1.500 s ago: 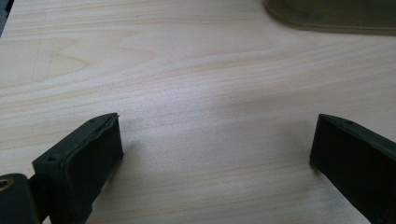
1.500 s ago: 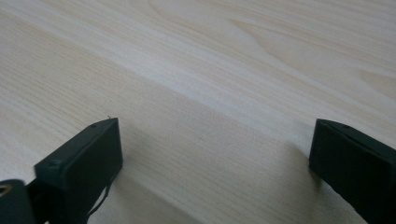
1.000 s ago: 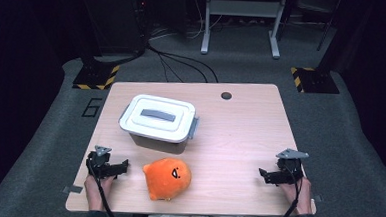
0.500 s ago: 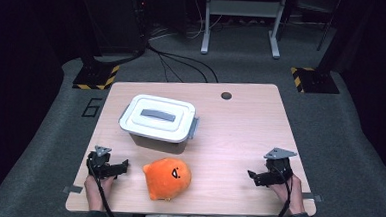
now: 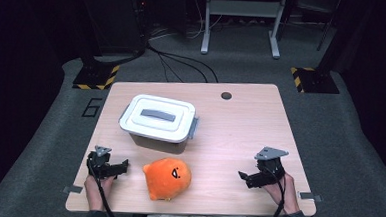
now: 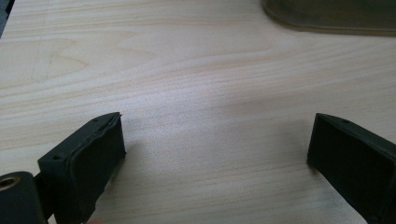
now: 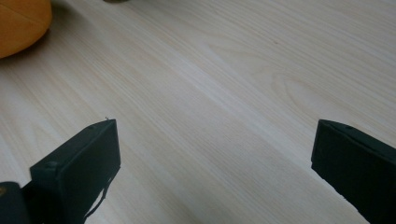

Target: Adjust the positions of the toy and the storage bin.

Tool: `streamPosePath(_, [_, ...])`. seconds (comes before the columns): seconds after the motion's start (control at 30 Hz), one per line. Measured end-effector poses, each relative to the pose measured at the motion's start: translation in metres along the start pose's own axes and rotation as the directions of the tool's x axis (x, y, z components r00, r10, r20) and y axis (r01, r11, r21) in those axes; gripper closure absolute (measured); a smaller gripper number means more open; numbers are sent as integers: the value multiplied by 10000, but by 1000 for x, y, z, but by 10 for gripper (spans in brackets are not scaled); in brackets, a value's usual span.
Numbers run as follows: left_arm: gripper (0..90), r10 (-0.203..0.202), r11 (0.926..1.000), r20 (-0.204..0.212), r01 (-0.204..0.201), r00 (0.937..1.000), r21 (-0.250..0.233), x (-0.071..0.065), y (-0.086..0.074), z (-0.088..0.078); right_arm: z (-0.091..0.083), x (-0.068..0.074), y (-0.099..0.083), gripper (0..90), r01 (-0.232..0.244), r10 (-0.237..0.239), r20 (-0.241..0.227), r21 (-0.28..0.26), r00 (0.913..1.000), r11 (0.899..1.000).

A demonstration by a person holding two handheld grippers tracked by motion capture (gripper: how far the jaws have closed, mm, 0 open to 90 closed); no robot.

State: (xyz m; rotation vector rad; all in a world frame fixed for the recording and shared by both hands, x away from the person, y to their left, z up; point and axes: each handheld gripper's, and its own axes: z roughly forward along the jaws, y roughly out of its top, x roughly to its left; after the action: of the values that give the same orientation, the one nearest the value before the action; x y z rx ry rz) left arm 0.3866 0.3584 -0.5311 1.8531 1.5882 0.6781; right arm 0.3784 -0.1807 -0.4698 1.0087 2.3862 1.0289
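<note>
Two hand-held grippers: one in each of the person's hands, both low over the near part of the worktop [image 5: 240, 126]
Left hand-held gripper [image 5: 119, 166]: near the front left corner; jaws spread wide with nothing between them; in the left gripper view [image 6: 215, 154] bare wood grain lies between the two black jaws
Right hand-held gripper [image 5: 245, 177]: near the front right edge, tips turned toward the middle of the worktop; jaws spread wide and empty; in the right gripper view [image 7: 215, 154] plain wood shows between them
Orange plush toy [image 5: 167, 177]: lies on the worktop at the front, between the two hand-held grippers; just beside the left one but apart from it; well apart from the right one; its small dark face marking is turned up and to the right; a curved orange edge of it shows at the top left corner of the right gripper view [image 7: 21, 23]
White lidded box [image 5: 158, 118]: stands behind the plush toy, left of centre; lid on, with a grey handle recess along its top; its lower edge shows at the top right of the left gripper view [image 6: 331, 16]
Round hole [image 5: 226, 96]: dark; in the worktop near the far edge, right of the box
</note>
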Motion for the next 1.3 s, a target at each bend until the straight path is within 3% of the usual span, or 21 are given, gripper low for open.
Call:
streamPosePath(0.13, [37, 0, 10000, -2, 0, 10000, 2, 0, 0, 0, 2, 9, 6, 4, 201, -200, -368, 38, 9991, 9998])
streamPosePath(0.27, [37, -2, 10000, -1, 2, 10000, -2, 0, 0, 0, 3, 15, 12, 4, 331, -331, -446, -1, 9985, 9995])
streamPosePath(0.57, [37, 1, 10000, -1, -1, 10000, -3, 0, 0, 0, 3, 41, 32, 4, 930, -960, -1047, -337, 9899, 9951])
streamPosePath(0.83, [38, 8, 10000, -3, -8, 10000, -4, 0, 0, 0, 16, 62, 54, 4, 1646, -1699, -1587, -459, 9726, 9853])
streamPosePath(0.93, [38, 7, 10000, -8, -7, 10000, -11, 0, 0, 0, 25, 75, 66, 4, 1932, -1981, -1882, -445, 9619, 9802])
streamPosePath(1.13, [39, 3, 10000, -4, -3, 10000, -15, 0, 0, 0, 31, 88, 76, 7, 2205, -2289, -2192, -622, 9485, 9734])
streamPosePath(1.17, [40, 10, 10000, 1, -10, 10000, -8, 0, 0, 0, 32, 90, 78, 7, 2437, -2528, -2233, -679, 9414, 9675])
streamPosePath(1.2, [40, 7, 10000, 1, -7, 10000, -12, 0, 0, 0, 33, 93, 80, 7, 2386, -2483, -2263, -699, 9419, 9686])
streamPosePath(1.3, [41, 5, 10000, 1, -5, 10000, -12, 0, 0, 0, 37, 100, 83, 7, 2584, -2681, -2436, -713, 9321, 9634])
